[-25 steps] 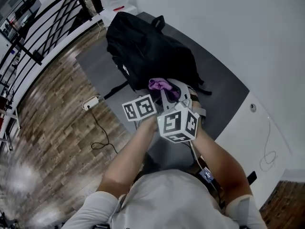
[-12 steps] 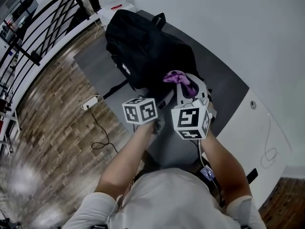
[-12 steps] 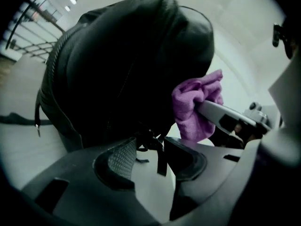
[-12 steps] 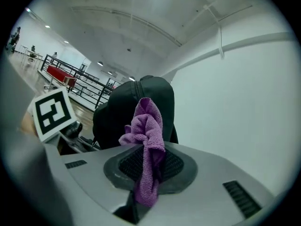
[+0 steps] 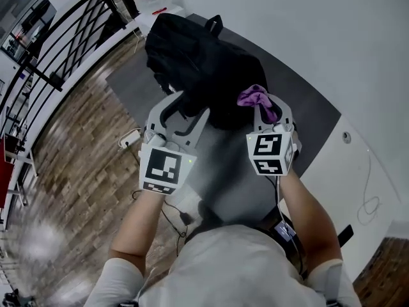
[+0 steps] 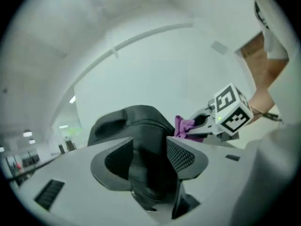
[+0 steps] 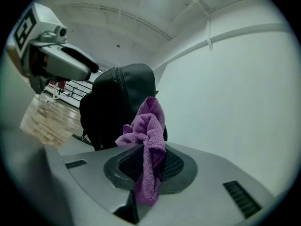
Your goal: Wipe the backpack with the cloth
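Cloth [image 5: 254, 96], purple and bunched, is pinched between the closed jaws of the right gripper [image 5: 273, 107] and is held at the near right flank of the black backpack [image 5: 198, 69]. Contact cannot be confirmed. The backpack stands upright on a grey mat [image 5: 128, 82] by the wall. The jaws of the left gripper [image 5: 192, 104] have just been opening and are spread wide, with nothing between them. For a good wipe, the bag would best be steadied from its left side by the left gripper. The cloth should be pressed flat and drawn in long strokes, so that the bag is not tipped over.
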Available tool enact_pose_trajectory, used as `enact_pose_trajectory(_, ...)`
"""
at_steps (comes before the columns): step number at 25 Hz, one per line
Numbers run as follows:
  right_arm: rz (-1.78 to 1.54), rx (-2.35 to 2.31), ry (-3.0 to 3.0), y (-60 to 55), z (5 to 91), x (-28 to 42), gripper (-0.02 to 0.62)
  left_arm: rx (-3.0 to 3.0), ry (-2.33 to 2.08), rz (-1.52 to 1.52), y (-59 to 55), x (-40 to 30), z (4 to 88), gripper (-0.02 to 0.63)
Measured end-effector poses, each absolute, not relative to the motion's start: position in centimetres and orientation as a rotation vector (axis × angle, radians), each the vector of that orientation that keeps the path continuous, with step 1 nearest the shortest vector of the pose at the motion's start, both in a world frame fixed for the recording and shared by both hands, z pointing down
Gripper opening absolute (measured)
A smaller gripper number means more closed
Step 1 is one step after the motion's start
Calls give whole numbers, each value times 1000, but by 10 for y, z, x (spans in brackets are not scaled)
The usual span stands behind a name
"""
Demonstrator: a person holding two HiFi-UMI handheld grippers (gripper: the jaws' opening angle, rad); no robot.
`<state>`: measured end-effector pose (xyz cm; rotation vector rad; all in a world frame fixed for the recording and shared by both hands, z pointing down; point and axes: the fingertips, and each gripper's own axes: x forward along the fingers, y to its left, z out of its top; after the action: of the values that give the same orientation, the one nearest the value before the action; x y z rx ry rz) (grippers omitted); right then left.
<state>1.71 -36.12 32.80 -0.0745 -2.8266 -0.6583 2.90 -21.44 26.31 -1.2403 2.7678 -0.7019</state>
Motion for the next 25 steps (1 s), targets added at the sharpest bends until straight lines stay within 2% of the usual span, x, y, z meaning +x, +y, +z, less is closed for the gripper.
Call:
enact_pose_trajectory(4,-662,-86,-2828,-359,328,19,55,-1214,2632,-1065,-222,-2,250,279)
enact_pose_trajectory(9,-651,-99,-2826,-357,330,20,55,-1430,2512,-1245,-238,-12,256,277)
enact_pose_trajectory(10,-642,-102,-2825,-356,331,20,56,-1469,2513,-1245,-240,-13,257,247)
enact_pose_trajectory(13,-626,-108,-2827,-356,333,24,56,-1539,2558,-1215,-245,-23,255,100)
enact_pose_trajectory(16,-610,-121,-2837,-361,333,30,56,-1622,2599,-1131,-254,-36,247,32)
enact_pose_trajectory(20,-581,-140,-2846,-367,339,35,56,-1738,2636,-1012,-271,-53,233,17)
enact_pose_trajectory(25,-512,-231,-2869,-356,341,32,55,-1817,2625,-1083,-303,-71,222,15)
